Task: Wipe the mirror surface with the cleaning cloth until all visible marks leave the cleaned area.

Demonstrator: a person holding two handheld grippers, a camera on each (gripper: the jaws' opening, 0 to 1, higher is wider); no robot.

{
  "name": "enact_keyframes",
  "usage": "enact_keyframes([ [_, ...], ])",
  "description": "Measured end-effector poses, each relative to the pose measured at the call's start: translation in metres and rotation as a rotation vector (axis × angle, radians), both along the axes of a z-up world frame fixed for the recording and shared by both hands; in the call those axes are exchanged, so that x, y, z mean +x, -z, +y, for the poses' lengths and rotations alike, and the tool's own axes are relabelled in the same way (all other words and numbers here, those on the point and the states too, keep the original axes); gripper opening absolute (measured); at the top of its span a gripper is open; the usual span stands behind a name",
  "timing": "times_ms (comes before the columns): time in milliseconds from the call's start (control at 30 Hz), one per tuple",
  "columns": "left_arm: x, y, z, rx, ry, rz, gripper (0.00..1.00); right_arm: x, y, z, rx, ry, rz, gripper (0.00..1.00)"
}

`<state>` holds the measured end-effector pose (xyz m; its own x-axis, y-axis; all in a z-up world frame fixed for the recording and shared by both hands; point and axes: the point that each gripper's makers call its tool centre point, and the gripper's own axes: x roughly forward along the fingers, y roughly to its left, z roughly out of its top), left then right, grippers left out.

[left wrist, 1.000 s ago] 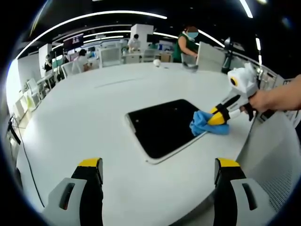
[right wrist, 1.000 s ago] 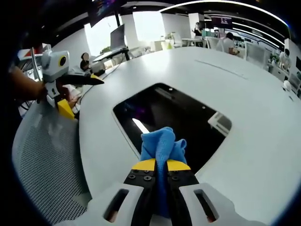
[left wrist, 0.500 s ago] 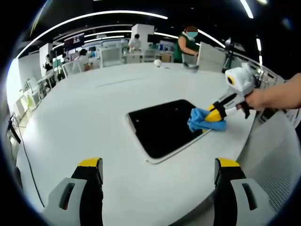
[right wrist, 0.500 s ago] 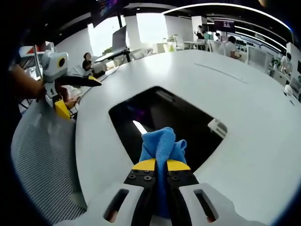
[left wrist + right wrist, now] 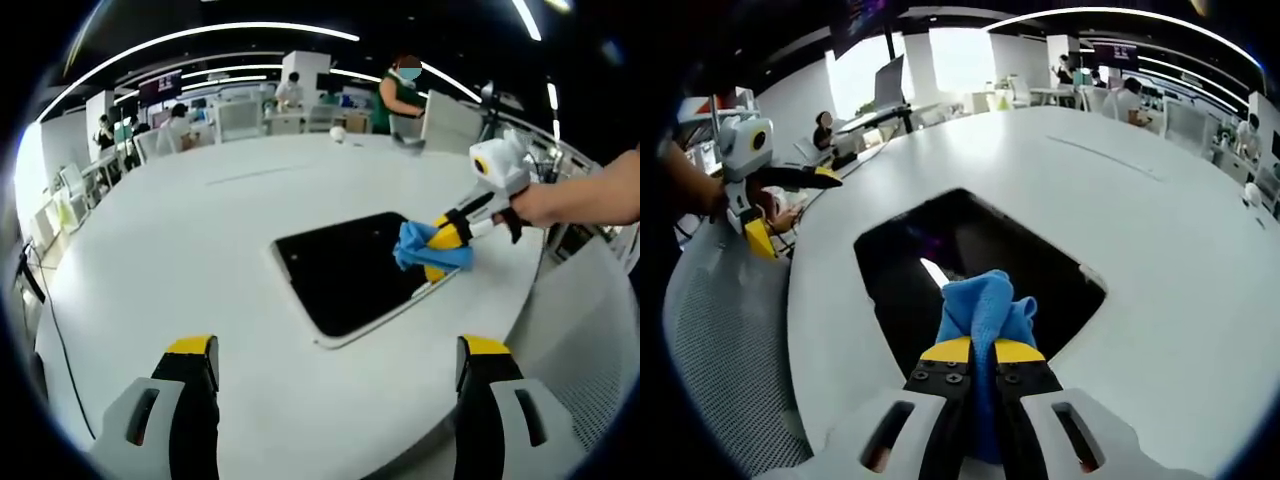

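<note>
Wiping step under way: right gripper [image 5: 976,352], jaws pinching blue cloth [image 5: 983,305], presses it on mirror [image 5: 345,270] lying near counter [image 5: 190,250] edge. Left gripper [image 5: 330,350] jaws spread, idle. Next: sweep cloth across unwiped glass.

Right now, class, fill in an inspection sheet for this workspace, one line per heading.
Surface: large white table, rounded edge.
Job's things: dark mirror flat on the table; blue cleaning cloth on its near corner.
Clutter: small white object at the far edge.
Grippers: right hand-held gripper shut on the cloth; left hand-held gripper open, off the mirror.
Cables: dark cable beside the table.
Surroundings: open office, desks, people behind.
</note>
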<state>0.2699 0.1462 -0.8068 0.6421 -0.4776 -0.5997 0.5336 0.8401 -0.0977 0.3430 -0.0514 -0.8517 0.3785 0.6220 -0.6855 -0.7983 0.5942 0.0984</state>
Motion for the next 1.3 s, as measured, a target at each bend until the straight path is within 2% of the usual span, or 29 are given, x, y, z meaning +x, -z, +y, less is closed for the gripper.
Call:
enact_keyframes([
  [267,-0.001,0.000,0.000,-0.001,0.000,0.008,0.99,0.006,-0.001,0.000,0.004,-0.012,-0.004,0.01],
  [1300,-0.002,0.004,0.002,0.004,-0.007,0.029,0.99,0.060,-0.001,-0.001,-0.029,-0.044,-0.042,0.01],
])
